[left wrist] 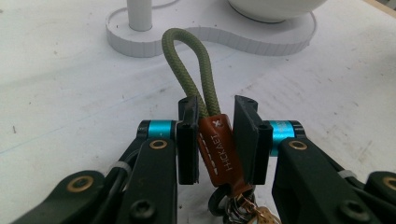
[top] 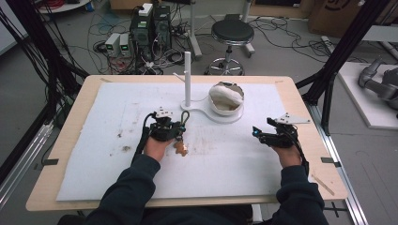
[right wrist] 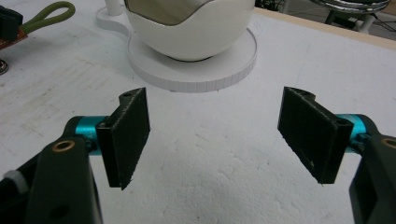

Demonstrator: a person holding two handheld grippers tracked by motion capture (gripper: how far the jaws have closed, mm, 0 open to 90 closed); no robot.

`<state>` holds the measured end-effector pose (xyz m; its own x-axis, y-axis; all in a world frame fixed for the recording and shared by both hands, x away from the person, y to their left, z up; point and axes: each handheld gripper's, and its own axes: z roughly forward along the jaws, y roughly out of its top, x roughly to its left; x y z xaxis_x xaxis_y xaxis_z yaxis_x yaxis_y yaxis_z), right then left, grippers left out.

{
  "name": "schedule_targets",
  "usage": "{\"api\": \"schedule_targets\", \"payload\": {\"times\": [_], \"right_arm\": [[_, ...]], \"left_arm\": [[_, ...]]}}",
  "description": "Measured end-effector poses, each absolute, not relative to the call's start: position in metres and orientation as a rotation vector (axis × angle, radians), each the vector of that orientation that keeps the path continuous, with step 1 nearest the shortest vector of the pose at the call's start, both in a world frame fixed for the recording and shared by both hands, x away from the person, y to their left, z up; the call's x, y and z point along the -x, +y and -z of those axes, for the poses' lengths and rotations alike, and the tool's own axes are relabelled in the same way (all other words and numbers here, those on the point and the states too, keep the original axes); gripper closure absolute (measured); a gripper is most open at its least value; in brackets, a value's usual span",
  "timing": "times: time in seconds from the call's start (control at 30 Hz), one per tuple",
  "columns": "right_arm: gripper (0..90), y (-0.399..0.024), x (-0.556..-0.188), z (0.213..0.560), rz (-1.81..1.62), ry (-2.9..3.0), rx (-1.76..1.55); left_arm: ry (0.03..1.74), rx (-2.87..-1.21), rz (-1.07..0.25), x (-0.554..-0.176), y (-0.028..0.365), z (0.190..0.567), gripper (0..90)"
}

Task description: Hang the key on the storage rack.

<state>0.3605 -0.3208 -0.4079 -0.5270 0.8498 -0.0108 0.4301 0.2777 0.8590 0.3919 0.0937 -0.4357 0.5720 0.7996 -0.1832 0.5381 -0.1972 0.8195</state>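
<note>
A keychain lies before me: an olive cord loop, a brown leather tag and metal rings with a small charm. My left gripper is shut on the leather tag, its two pads against the tag's sides and the loop sticking out ahead of the jaws. Seen from above, this gripper sits just in front of a white stand's base. The stand carries an upright post and a white cracked-egg bowl. My right gripper is open over bare mat, right of the bowl.
A white foam mat with a few dark stains covers the wooden table. Behind the table stand a round stool, computer boxes and loose cables on the floor. Black frame posts rise at both sides.
</note>
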Motion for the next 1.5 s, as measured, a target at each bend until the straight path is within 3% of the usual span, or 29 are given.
{"api": "schedule_targets", "payload": {"times": [0.57,1.1,1.5], "right_arm": [[25.6,-0.322,-0.361,0.408,-1.173,2.073,-1.15],[27.3,-0.319,-0.36,0.408,-1.171,2.071,-1.142],[27.3,-0.32,-0.359,0.407,-1.174,2.066,-1.134]], "left_arm": [[1.027,-1.76,-0.34,-0.388,0.111,0.42,74.7],[0.851,-1.574,-0.413,-0.388,0.146,0.358,74.9],[0.763,-1.574,-0.384,-0.414,0.13,0.319,74.9]]}}
